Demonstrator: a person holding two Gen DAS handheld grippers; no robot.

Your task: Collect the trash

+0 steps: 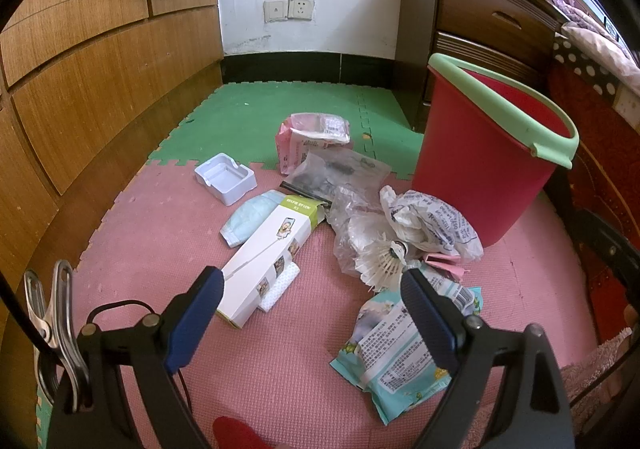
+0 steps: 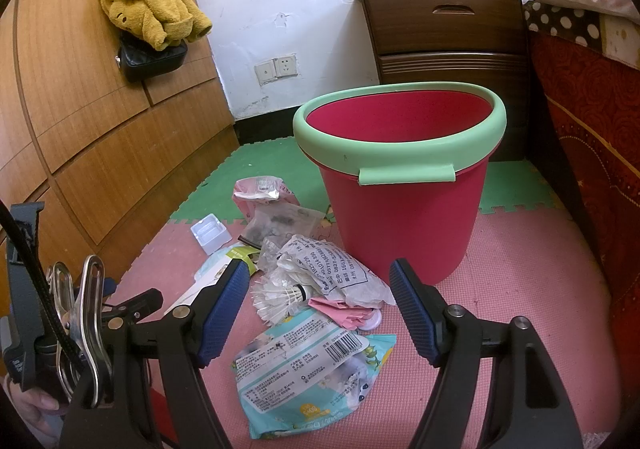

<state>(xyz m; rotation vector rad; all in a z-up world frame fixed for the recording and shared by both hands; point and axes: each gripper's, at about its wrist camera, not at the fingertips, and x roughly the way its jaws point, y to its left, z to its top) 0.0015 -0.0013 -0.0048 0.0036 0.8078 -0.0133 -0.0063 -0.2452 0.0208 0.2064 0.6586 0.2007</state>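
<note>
Both the left gripper (image 1: 312, 285) and the right gripper (image 2: 318, 281) are hovering with fingers spread apart, gripping nothing. Trash is lying on the pink foam mat (image 1: 168, 217) beside the red bucket (image 2: 400, 217): a shuttlecock (image 2: 280, 295), a blue wrapper (image 2: 304, 373), and a selfie-stick box (image 1: 268, 249).
</note>
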